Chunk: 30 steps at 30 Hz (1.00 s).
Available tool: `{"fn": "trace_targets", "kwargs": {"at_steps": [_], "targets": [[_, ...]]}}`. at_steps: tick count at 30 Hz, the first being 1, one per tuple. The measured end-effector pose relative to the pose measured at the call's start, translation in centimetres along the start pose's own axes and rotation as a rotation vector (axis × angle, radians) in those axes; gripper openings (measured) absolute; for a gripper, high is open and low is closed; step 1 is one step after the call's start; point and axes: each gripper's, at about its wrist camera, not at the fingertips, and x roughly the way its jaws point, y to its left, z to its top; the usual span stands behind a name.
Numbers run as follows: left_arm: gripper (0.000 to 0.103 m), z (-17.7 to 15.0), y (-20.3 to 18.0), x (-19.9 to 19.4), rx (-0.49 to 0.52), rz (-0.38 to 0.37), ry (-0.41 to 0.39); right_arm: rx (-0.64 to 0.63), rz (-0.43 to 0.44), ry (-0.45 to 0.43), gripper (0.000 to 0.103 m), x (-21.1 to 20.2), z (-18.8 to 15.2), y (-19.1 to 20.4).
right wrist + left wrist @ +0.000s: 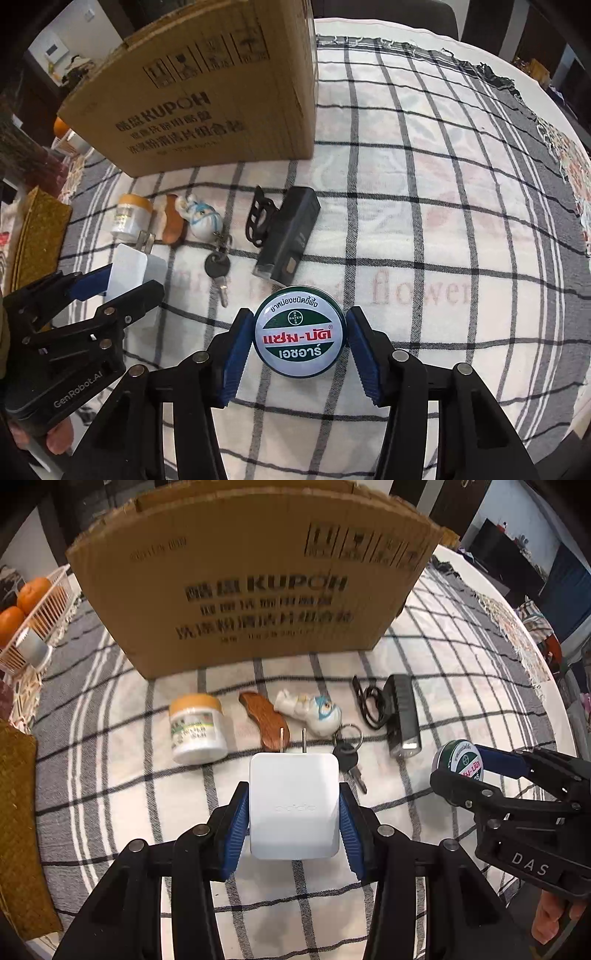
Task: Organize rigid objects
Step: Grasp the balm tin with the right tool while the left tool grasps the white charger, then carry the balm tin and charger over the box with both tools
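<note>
My left gripper (pixel 293 805) is shut on a white wall charger (pixel 293 805), prongs pointing away, lifted above the checked cloth. My right gripper (pixel 300 336) is shut on a round green-and-white balm tin (pixel 300 334), also seen at the right of the left wrist view as the tin (pixel 458 760). On the cloth beyond lie a white jar with an orange lid (pixel 197 729), a brown wooden piece (pixel 264 716), a white figurine keychain (pixel 314 709) with a black-headed key (pixel 349 762), and a black bike light (pixel 402 716) with a strap.
A large cardboard box (pixel 251 579) stands behind the row of objects. A white basket with oranges (pixel 33 605) sits at the far left, and a woven brown mat (pixel 18 812) lies at the left edge. The table's rim curves along the right.
</note>
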Motion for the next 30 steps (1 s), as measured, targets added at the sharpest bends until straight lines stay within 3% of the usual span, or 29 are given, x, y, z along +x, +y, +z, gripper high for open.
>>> {"fn": "trace_targets", "kwargs": {"at_steps": [30], "targets": [[0.045,3.1,2.1,-8.2,0.004,-0.013,-0.203,-0.049,0.033,-0.167,0.053,-7.4,3.6,3.9]]}}
